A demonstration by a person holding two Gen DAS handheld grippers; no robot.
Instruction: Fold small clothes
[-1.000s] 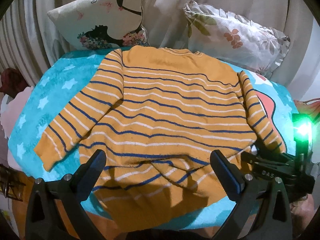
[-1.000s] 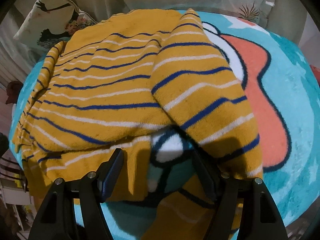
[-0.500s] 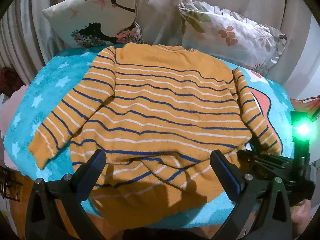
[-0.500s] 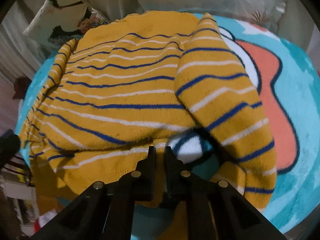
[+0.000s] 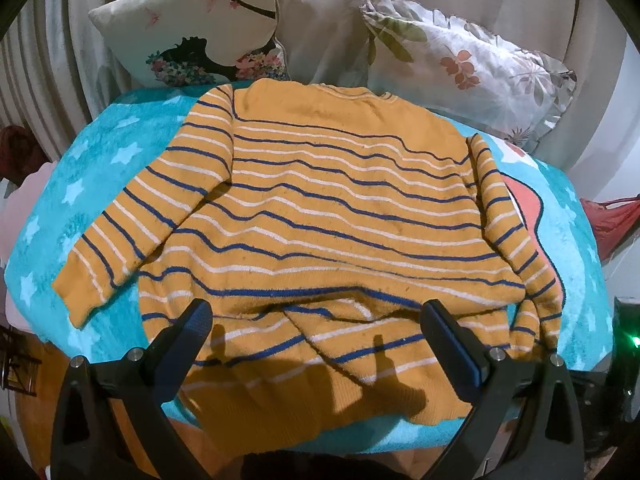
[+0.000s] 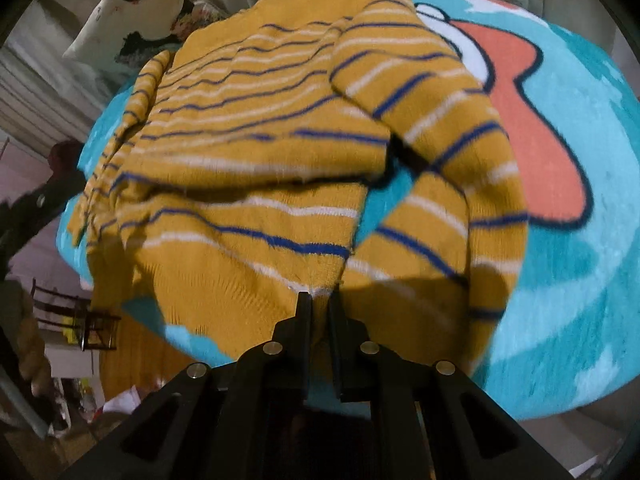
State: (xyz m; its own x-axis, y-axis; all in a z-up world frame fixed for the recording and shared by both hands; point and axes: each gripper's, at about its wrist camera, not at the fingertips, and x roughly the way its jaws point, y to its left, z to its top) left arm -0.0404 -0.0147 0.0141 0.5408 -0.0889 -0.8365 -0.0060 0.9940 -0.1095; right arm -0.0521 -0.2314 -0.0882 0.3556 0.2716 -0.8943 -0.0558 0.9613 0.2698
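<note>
Left tool [image 5: 318,322]: fingers spread wide, holding nothing, poised above the near hem of the sweater [image 5: 340,216]. The sweater lies back-up on the blanket [image 5: 100,160], collar toward the two pillows [image 5: 208,28], its left sleeve [image 5: 132,224] stretched out across the starred part of the blanket. The hem is rumpled, with one layer doubled over another near the edge of the bed.

Right tool [image 6: 318,304]: fingers pressed nearly together, pinching the sweater's hem at its near right corner; the cloth bunches into the gap. Whether both layers are caught cannot be told. The right sleeve [image 6: 452,152] lies folded inward beside the body, draped over the blanket.

Risks, as judged:
- A one-layer grip would let the under layer lag during a lift, leaving a crooked fold.
- The pinch sits at the very edge; a quick pull could slip the knit free.
- With only one corner held, lifting would skew the hem and drag the loose right sleeve out of place.
- The hem overhangs the bed; slack may slide off.
</note>
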